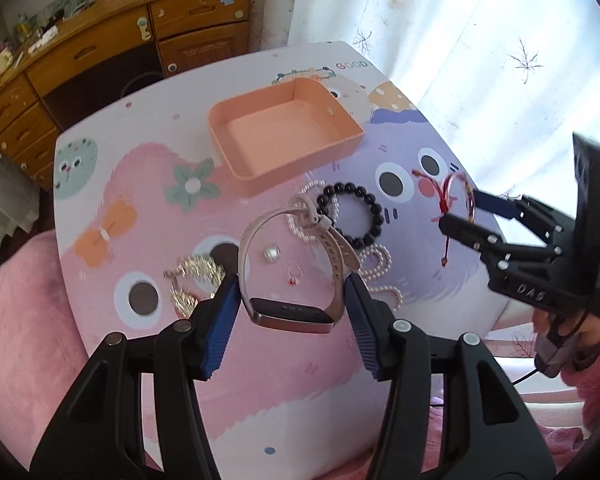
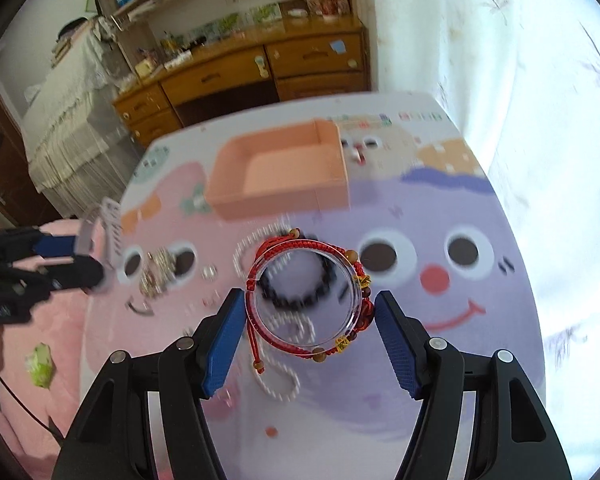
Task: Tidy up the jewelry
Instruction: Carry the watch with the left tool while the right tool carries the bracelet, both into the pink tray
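My left gripper is shut on a watch with a beige strap, lifted above the table. My right gripper is shut on a clear bangle wrapped with a red cord bracelet, also off the table; the right gripper shows at the right of the left wrist view. An empty orange box stands farther back on the table. On the cartoon tabletop lie a black bead bracelet, a pearl necklace, a gold chain and a small pearl piece.
A white curtain hangs along the right side. A wooden desk with drawers stands behind the table. Pink fluffy bedding surrounds the table at left and front. A person's hand in a pink sleeve holds the right gripper.
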`<move>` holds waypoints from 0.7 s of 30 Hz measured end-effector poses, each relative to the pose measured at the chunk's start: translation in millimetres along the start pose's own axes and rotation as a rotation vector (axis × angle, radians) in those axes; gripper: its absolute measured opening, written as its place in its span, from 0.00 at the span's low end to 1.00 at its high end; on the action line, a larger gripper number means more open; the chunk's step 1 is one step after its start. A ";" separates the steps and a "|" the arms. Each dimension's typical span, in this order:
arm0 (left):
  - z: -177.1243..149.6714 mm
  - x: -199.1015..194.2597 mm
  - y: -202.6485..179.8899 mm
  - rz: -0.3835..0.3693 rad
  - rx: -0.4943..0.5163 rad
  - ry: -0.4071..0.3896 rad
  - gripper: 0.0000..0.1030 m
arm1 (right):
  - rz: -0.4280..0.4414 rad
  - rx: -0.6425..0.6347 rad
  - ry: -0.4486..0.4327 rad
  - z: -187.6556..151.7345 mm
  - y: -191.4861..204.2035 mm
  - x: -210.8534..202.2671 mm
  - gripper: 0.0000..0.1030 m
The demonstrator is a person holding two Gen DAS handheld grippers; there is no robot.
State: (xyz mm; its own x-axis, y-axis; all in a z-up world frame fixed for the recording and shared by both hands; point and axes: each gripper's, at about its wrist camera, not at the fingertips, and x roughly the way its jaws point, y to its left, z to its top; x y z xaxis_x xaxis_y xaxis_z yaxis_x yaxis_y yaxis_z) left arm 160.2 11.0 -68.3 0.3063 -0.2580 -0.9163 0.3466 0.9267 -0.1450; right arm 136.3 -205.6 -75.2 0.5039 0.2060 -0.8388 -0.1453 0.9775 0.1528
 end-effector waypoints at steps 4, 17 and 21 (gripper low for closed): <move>29.5 4.9 0.2 0.012 0.014 -0.010 0.50 | 0.042 -0.042 -0.042 47.1 8.2 5.4 0.64; 143.1 55.0 36.8 0.004 -0.137 -0.091 0.50 | 0.153 0.022 -0.066 143.8 -3.4 73.5 0.65; 160.1 79.8 46.8 -0.026 -0.192 -0.096 0.50 | 0.160 0.041 -0.036 150.9 -15.0 104.5 0.65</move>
State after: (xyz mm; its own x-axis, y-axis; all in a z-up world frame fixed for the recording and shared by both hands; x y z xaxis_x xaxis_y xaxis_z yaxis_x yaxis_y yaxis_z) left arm 342.7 -10.0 -88.4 0.3862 -0.2985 -0.8728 0.1827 0.9522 -0.2449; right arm 319.7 -192.0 -86.3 0.5073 0.3595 -0.7832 -0.1911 0.9331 0.3045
